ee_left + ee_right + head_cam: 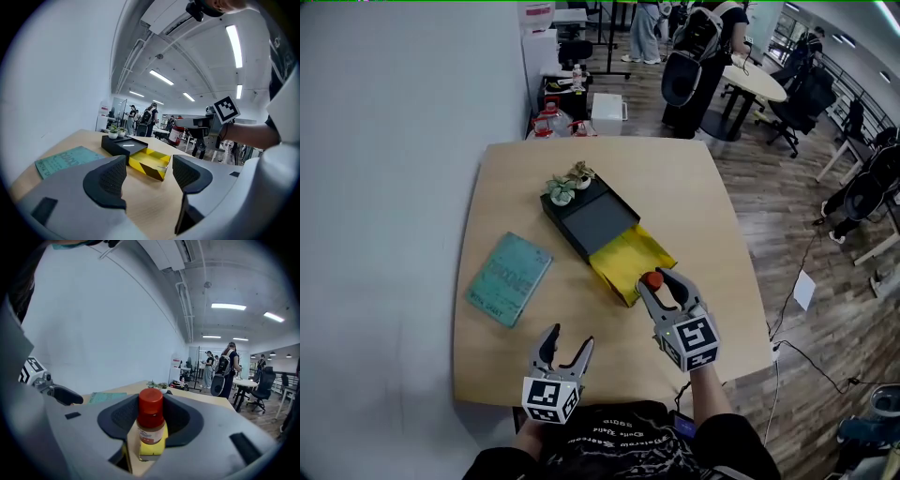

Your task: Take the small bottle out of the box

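A small bottle (151,427) with a red cap (652,279) and a yellow label stands upright between the jaws of my right gripper (664,285), which is shut on it. It hangs just off the near end of the yellow tray (630,258) that sticks out of the black box (591,219). In the left gripper view the bottle (174,136) is held above the tabletop. My left gripper (565,347) hovers open and holds nothing near the table's front edge, left of the right one.
A teal book (508,278) lies left of the box. Two small potted plants (570,183) sit on the box's far end. The wooden table (694,187) ends close behind both grippers. Office chairs, another table and people stand beyond its far side.
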`<state>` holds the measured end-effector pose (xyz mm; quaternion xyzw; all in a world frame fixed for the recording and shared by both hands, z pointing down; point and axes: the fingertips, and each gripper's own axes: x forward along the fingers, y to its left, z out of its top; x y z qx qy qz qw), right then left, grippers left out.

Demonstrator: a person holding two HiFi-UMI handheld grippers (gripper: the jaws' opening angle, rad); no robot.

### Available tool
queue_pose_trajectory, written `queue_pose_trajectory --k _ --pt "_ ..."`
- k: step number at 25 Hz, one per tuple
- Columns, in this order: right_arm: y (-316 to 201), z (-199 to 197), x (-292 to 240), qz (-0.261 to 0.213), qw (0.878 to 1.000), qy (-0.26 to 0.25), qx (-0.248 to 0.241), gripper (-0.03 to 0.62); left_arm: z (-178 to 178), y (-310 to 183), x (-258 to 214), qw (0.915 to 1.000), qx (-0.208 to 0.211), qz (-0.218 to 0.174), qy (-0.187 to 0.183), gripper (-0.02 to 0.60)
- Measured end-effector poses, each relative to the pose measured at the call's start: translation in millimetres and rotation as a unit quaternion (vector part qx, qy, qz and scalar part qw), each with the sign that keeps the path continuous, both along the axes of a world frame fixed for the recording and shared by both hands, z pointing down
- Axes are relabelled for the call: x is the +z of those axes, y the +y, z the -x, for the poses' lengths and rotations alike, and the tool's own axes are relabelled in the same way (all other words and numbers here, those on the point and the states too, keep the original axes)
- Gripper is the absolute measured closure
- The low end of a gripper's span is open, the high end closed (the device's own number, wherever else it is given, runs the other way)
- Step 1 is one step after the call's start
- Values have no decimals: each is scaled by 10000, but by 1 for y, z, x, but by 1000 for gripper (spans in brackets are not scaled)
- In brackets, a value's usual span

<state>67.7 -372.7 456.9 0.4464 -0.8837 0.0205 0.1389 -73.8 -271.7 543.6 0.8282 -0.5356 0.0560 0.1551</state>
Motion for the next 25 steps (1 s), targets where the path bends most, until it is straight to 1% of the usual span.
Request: queue_pose_trajectory --k 3,8,13,19,25 --pt "17 -5 -4 24 9998 -184 58 436 -2 4 -3 10000 44 -52 -43 265" --pt "43 -16 6 -15 9996 -66 287 436 -4 9 4 9998 175 -9 -107 265" --pt "71 -26 22 12 9983 -236 524 436 -10 13 10 9995 307 42 -101 265" --pt "101 -33 35 -66 9970 -260 730 436 -21 23 12 9988 486 52 -83 265" --pt "122 -37 55 130 9950 -327 933 436 -25 29 16 9984 552 74 -93 265"
